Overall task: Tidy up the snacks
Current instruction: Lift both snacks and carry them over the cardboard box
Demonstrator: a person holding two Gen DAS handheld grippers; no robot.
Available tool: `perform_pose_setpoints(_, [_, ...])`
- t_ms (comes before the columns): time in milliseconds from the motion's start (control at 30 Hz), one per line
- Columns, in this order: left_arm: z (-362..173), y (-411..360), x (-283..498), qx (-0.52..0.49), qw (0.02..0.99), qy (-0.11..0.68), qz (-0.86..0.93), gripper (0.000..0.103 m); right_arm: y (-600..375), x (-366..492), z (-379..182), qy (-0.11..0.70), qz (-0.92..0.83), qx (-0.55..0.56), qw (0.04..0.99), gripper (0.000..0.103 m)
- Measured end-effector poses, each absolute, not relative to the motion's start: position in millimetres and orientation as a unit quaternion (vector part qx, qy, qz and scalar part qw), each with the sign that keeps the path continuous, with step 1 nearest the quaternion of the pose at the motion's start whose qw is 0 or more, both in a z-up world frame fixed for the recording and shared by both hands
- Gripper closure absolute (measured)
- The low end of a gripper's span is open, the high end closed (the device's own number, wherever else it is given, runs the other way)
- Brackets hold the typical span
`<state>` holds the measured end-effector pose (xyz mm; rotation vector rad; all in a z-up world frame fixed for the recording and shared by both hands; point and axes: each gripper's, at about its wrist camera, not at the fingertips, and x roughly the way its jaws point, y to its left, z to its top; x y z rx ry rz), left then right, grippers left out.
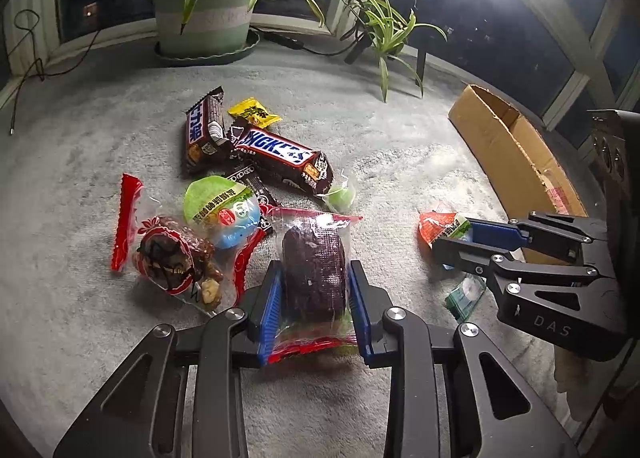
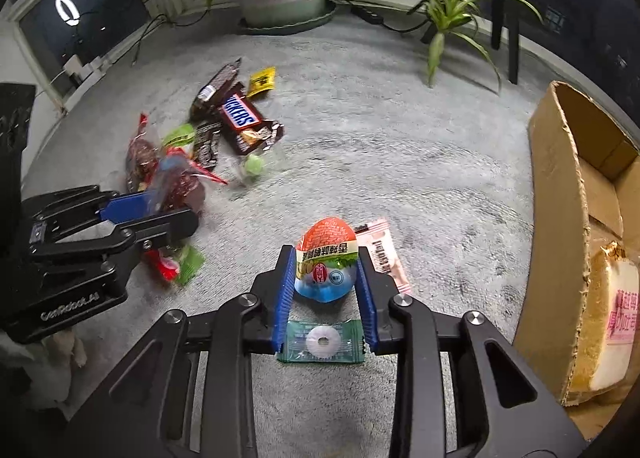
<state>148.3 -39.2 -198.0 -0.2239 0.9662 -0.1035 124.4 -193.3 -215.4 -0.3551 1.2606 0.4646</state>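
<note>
My left gripper (image 1: 316, 270) is shut on a dark purple cake in a clear, red-edged wrapper (image 1: 316, 258), its blue pads pressing on both sides. In the right wrist view this gripper (image 2: 172, 210) sits at the left, by the snack pile. My right gripper (image 2: 324, 258) is shut on an orange-topped, egg-shaped packet (image 2: 326, 258) resting on the grey carpet. The left wrist view shows the right gripper (image 1: 452, 236) with the orange packet (image 1: 440, 226) at its tips. A green mint candy (image 2: 320, 340) lies under the right gripper, and a pink packet (image 2: 380, 254) lies just right of it.
Loose on the carpet are a Snickers bar (image 1: 280, 156), another chocolate bar (image 1: 204, 130), a yellow candy (image 1: 254, 112), a green-topped egg packet (image 1: 222, 212) and a date packet (image 1: 172, 254). An open cardboard box (image 2: 560, 218) at the right holds bread (image 2: 612, 318). A potted plant (image 1: 204, 18) stands behind.
</note>
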Motion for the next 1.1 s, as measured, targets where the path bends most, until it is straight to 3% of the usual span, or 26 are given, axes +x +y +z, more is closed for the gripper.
perform_pose_setpoints(533, [-192, -38, 143, -0.116, 0.880, 0.458, -0.051, 0.073, -200, 120, -212, 0.572, 0.212, -0.145, 0.779, 0.081])
perform_pose_setpoints(1100, [-145, -73, 151, -0.117, 0.895, 0.417, -0.103, 0.073, -239, 127, -131, 0.522, 0.201, -0.097, 0.823, 0.081])
